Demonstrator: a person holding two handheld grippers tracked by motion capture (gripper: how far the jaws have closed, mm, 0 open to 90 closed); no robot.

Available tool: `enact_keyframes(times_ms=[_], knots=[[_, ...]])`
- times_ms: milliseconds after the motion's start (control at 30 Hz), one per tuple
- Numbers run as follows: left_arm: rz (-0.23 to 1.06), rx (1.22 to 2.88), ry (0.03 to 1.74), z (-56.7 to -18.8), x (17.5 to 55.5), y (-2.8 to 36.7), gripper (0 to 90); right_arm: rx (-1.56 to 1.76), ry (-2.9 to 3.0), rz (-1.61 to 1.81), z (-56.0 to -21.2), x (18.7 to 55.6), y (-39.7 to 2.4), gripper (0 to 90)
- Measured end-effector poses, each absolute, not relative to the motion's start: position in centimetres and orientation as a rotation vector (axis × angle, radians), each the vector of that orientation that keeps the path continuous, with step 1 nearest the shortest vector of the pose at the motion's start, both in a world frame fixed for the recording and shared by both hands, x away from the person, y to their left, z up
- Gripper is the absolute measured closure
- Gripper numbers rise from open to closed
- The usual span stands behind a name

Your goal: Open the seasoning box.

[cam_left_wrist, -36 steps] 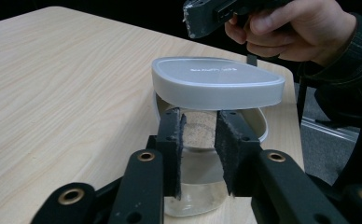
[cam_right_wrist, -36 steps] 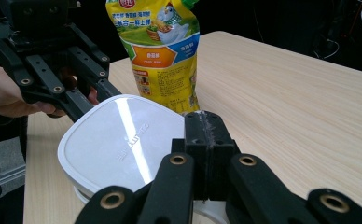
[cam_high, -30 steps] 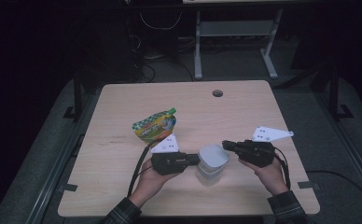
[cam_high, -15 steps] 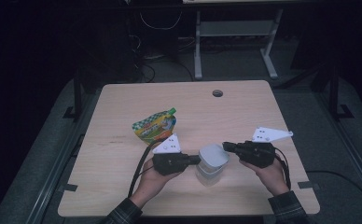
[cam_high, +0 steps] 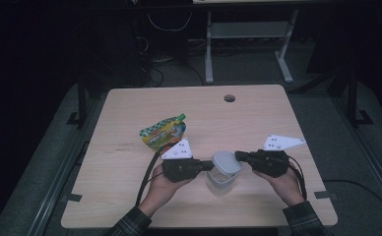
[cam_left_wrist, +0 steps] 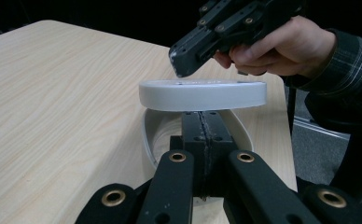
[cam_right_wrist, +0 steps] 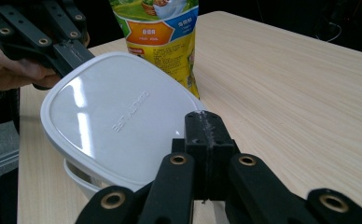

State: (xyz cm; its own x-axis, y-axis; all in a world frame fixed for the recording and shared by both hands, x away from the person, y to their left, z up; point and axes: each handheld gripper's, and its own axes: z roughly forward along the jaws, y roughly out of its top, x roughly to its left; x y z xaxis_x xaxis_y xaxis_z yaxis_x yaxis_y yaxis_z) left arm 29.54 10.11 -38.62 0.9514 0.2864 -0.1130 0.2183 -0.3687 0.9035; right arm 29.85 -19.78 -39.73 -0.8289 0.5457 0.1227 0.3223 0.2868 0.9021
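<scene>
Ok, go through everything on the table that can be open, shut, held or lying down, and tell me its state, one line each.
lid: tilted over the container, not seated, held at its edge.
container: upright on the table, open.
snack pouch: lying flat, cap on.
left tool: jaws shut on the container's rim.
right tool: jaws shut on the lid's edge.

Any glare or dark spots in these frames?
High view: room dark past the table, tabletop evenly lit. Right gripper view: two bright glare streaks on the lid, embossed text faint. Left gripper view: background black, lid edge sharp, near jaws soft.
</scene>
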Motion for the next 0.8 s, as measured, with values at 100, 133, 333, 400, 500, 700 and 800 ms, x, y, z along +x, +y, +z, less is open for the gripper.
enact_keyframes(times_ms=[100,133,333,400,500,700,800], knots=[[0.076,1.964,0.359,-38.5,29.6,10.0,90.0,0.809,2.346,1.558,-39.8,29.9,-19.8,89.9],[0.076,1.963,0.358,-38.5,29.6,10.0,90.0,0.809,2.345,1.560,-39.8,29.9,-19.8,89.9],[0.076,1.956,0.350,-38.1,29.9,9.7,90.0,0.825,2.339,1.558,-40.1,30.1,-20.0,89.9],[0.076,1.954,0.348,-37.9,29.9,9.6,90.0,0.837,2.339,1.557,-40.2,30.1,-20.1,89.9],[0.080,1.950,0.340,-37.7,30.1,9.5,90.0,0.838,2.340,1.557,-40.3,30.1,-20.1,89.9],[0.075,1.947,0.331,-37.4,30.4,9.0,90.0,0.852,2.337,1.566,-40.5,30.2,-20.2,89.8],[0.072,1.948,0.323,-37.3,30.6,8.8,90.0,0.851,2.337,1.564,-40.5,30.2,-20.2,89.9]])
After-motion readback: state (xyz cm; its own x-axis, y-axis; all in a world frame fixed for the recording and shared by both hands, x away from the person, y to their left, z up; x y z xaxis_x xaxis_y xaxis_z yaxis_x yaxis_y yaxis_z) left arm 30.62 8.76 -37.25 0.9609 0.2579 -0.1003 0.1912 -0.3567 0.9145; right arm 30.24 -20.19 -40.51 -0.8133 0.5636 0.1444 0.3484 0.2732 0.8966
